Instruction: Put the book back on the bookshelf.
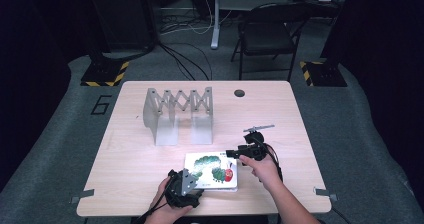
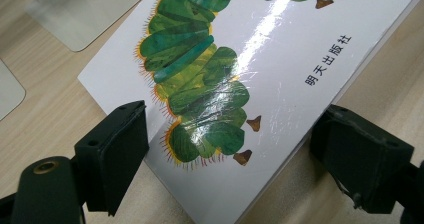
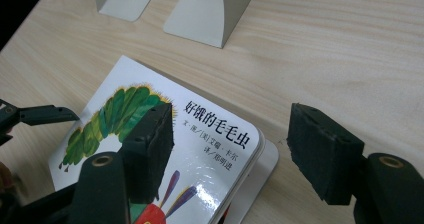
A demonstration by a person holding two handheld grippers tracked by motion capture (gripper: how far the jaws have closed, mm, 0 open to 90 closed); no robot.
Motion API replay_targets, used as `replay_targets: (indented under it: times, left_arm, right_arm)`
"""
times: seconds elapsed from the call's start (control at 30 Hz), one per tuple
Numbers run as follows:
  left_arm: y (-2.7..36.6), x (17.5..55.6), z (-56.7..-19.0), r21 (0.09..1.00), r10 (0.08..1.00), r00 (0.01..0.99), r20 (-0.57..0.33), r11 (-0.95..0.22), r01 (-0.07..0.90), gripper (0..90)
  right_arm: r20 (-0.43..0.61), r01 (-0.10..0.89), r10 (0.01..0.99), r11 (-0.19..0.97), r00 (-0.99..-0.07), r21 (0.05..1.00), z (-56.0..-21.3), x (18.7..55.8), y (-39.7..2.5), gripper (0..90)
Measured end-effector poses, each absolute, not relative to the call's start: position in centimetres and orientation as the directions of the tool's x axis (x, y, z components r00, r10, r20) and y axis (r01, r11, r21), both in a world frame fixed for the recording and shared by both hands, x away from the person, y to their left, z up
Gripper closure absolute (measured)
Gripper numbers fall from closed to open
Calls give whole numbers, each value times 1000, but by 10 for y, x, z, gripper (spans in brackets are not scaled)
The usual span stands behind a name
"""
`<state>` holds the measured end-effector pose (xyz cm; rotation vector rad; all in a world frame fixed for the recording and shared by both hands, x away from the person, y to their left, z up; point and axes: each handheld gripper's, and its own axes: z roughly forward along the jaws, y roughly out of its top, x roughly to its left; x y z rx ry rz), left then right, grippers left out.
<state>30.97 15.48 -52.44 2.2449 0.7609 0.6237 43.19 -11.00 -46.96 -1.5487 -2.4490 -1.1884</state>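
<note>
A white picture book (image 1: 212,171) with a green caterpillar on its cover lies flat near the table's front edge. My left gripper (image 1: 192,180) is at the book's near left corner. In the left gripper view this gripper (image 2: 235,159) is open, one jaw on each side of the book (image 2: 260,59). My right gripper (image 1: 234,154) is at the book's far right corner. In the right gripper view it (image 3: 237,151) is open, with the left jaw above the book (image 3: 200,134) cover and the right jaw over bare table. Nothing is gripped.
A grey expanding metal book rack (image 1: 177,114) stands upright behind the book, its base plates (image 3: 210,9) close to the book's far edge. A round cable hole (image 1: 239,92) lies at the wooden table's (image 1: 280,124) back. A black chair (image 1: 267,34) stands beyond.
</note>
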Motion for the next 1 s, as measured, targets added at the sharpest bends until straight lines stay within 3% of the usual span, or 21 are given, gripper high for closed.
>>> replay_targets:
  times: [0.17, 0.43, 1.0]
  left_arm:
    - [153, 310, -525, 730, 678, 700, 223, -592, 341, 155]
    - [151, 310, -526, 735, 689, 693, 211, -579, 352, 154]
    - [151, 311, -527, 739, 690, 690, 220, -579, 343, 154]
  right_arm:
    - [349, 781, 773, 285, -530, 556, -467, 444, -103, 341]
    - [421, 813, 758, 239, -498, 532, -483, 452, -100, 336]
    - [451, 823, 731, 267, -512, 501, -493, 445, -96, 332]
